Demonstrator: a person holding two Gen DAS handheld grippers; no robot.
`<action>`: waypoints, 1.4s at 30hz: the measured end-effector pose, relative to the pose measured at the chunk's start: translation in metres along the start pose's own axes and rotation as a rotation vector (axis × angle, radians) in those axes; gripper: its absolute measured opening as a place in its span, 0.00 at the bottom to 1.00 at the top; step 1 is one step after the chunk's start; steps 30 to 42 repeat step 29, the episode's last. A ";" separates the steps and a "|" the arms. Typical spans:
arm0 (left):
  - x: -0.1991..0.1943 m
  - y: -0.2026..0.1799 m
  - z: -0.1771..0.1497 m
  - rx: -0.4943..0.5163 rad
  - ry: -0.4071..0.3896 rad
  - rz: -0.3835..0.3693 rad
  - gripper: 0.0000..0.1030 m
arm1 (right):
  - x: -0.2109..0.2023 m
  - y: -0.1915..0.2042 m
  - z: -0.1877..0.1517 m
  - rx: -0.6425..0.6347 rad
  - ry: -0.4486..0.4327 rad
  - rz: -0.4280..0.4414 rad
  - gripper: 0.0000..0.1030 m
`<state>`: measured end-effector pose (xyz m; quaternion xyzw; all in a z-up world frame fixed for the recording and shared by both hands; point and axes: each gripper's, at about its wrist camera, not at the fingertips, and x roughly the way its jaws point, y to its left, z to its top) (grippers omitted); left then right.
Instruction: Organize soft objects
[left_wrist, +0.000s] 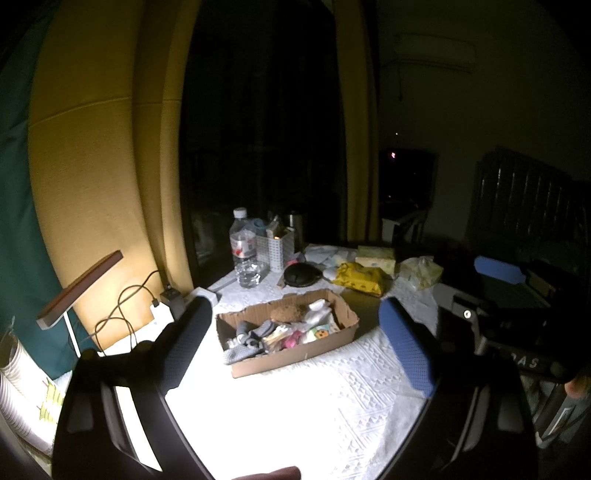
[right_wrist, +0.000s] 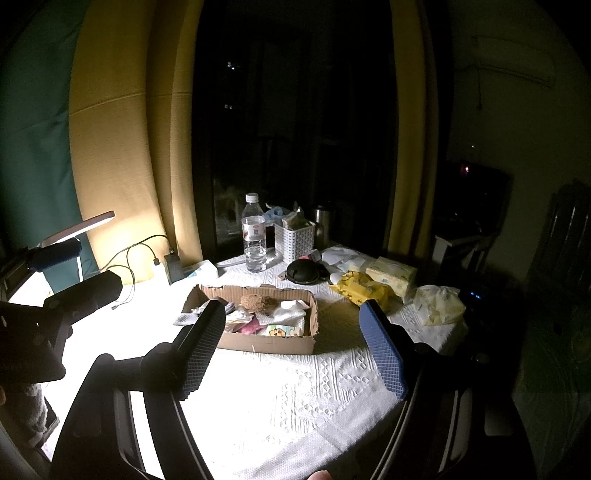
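Left gripper fills the lower part of the left wrist view, jaws spread wide, nothing between the pads, tilted slightly down. Right gripper same pose in the lower part of the right wrist view: jaws wide, empty. A fingertip shows at bottom centre of the left view, another fingertip at bottom centre of the right view.
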<state>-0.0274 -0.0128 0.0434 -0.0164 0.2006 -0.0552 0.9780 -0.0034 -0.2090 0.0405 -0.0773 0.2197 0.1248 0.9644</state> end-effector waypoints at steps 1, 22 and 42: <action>0.000 0.000 0.000 0.000 0.000 0.001 0.91 | 0.000 0.000 0.000 0.000 0.000 0.000 0.76; 0.000 0.000 0.000 0.003 0.000 -0.003 0.91 | 0.001 0.000 0.000 0.002 0.002 0.001 0.76; 0.001 -0.001 -0.002 0.003 0.013 0.003 0.91 | 0.000 0.001 -0.004 0.003 0.005 0.003 0.76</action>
